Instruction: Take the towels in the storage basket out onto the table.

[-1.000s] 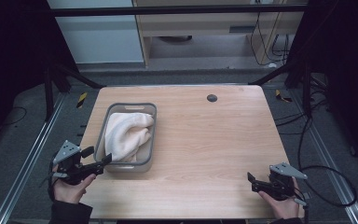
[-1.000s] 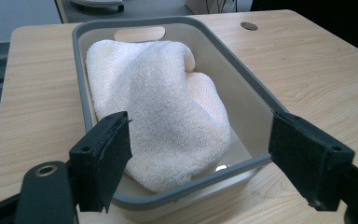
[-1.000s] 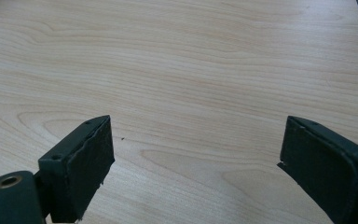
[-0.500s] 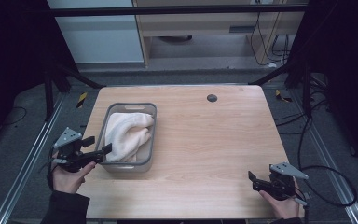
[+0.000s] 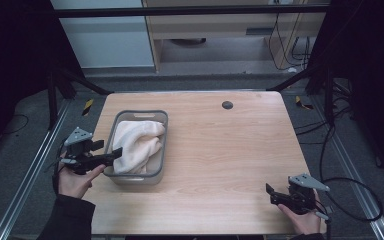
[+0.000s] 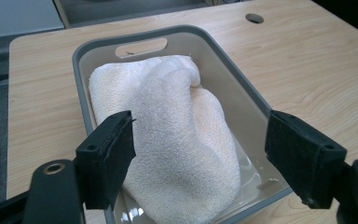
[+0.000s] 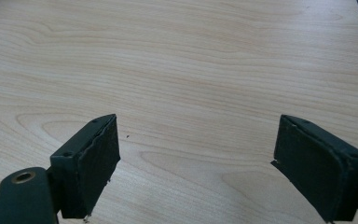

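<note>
Left claw [image 5: 114, 152] is hanging spread wide over the near left rim of the bin, its jaws having just been easing a little closer, with nothing pinched between them. Through its own camera I am looking past both pads [image 6: 107, 156] at the table [image 5: 240, 150], the biggest thing here, a pale wood top. On its left part I am seeing the grey bin [image 5: 161, 150], and lying inside it the cream towel [image 5: 137, 142], bunched and heaped toward the far end. Right claw [image 5: 275, 196] is sitting at the near right edge, well apart from the bin, spread wide over bare wood and gripping nothing.
</note>
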{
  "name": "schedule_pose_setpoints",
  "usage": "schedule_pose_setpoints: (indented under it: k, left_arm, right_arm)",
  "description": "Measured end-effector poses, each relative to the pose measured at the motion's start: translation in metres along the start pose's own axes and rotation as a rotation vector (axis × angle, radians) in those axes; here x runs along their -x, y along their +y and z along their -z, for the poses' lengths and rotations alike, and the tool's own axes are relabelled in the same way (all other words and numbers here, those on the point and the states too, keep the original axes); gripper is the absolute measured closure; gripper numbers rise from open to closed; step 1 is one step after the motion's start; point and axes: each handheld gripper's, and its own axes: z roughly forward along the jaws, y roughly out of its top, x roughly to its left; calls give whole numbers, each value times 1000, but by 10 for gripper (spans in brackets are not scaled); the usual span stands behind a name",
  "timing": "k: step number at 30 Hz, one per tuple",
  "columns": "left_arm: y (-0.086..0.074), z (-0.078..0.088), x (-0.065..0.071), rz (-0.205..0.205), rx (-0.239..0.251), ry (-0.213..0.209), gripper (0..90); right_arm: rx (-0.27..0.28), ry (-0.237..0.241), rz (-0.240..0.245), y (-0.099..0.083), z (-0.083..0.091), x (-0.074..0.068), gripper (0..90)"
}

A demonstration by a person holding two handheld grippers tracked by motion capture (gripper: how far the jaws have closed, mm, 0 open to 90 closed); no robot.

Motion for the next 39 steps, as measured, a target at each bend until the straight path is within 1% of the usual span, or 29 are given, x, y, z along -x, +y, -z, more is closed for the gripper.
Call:
schedule_pose_setpoints:
  k: [3,7,10,13,16,18,20,24,25,27,29,30,35,37,38,39]
  left_arm:
    - [6,-5,0,-10,-20,7,239]
    - [11,-7,1,-17,-32,11,240]
    - [17,-12,0,-30,-58,16,239]
    - [20,-16,-1,-29,-67,19,238]
    - [23,-25,-2,-29,-95,22,236]
    - [23,-28,-2,-28,-99,20,235]
    - [24,-33,-2,-34,-116,22,234]
    - [24,-44,-1,-40,-140,27,232]
    - [25,-48,-2,-46,-158,26,231]
    - [25,-51,-2,-44,-162,28,229]
    - [26,-58,-3,-51,-185,34,227]
    - [26,-58,-3,-51,-185,34,227]
    - [27,-69,-5,-59,-222,52,225]
    - [26,-75,-6,-60,-244,50,225]
    - [26,-75,-6,-60,-244,50,225]
    - [25,-79,-6,-61,-262,50,225]
  right_arm:
    - [-7,2,2,0,-1,0,138]
    - [-9,6,5,0,-2,0,137]
    - [-10,8,6,0,-2,0,136]
    - [-11,9,5,0,-2,0,136]
    - [-15,13,6,0,-2,0,134]
    - [-15,12,7,0,-2,0,133]
    - [-20,16,1,0,-2,-1,132]
    - [-22,12,11,-1,-3,0,131]
    - [-25,12,12,-1,-3,0,131]
    - [-31,17,4,-1,-3,0,131]
    - [-32,16,7,-1,-4,0,131]
    - [-32,16,7,-1,-4,0,131]
    - [-35,21,5,-1,-4,0,129]
    - [-37,20,11,-1,-5,1,126]
    - [-37,20,11,-1,-5,1,126]
    - [-40,21,10,-2,-5,1,124]
